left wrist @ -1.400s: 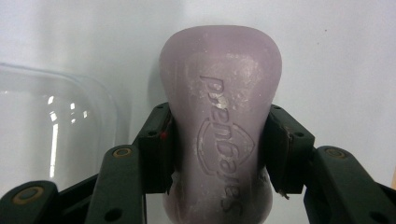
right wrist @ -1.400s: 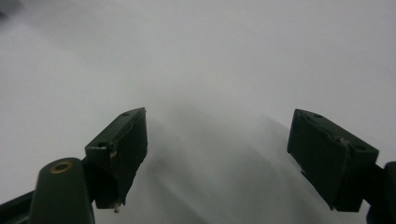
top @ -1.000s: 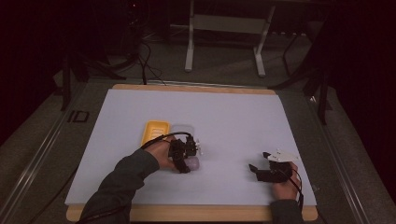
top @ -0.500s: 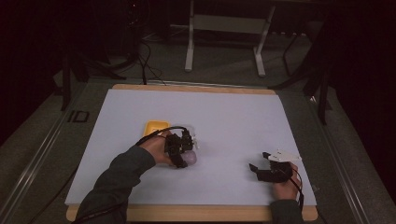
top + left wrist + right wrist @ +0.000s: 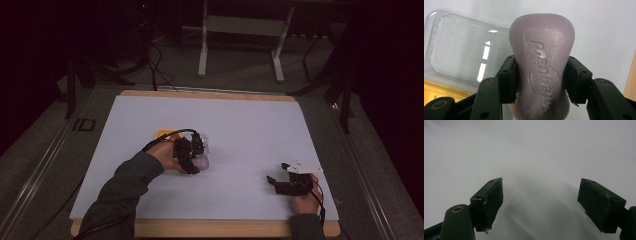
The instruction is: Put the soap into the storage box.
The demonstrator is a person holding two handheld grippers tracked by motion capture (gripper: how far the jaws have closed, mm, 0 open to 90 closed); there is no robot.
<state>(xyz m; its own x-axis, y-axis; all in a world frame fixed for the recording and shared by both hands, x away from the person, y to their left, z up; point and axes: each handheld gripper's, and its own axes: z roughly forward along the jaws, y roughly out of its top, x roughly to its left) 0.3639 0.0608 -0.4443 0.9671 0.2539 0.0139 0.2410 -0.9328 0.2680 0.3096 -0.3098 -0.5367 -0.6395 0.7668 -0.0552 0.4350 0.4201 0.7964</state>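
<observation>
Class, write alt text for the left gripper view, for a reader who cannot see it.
A pale purple bar of soap with raised lettering is clamped between the two black jaws of the left gripper. Behind it, on the white table cover, lies a clear plastic lid with a yellow edge below it.

Dark grey sleeve [image 5: 122, 187]; black fingers [image 5: 487, 200] with brass-coloured screws, black cable [image 5: 165, 137], grey plate [image 5: 300, 166].

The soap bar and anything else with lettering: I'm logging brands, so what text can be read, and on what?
"pangales", embossed on the purple soap bar held in the left tool; it reads upside down and its first letters are uncertain.
"ID", a mark on the grey floor left of the table; partly dim.
</observation>
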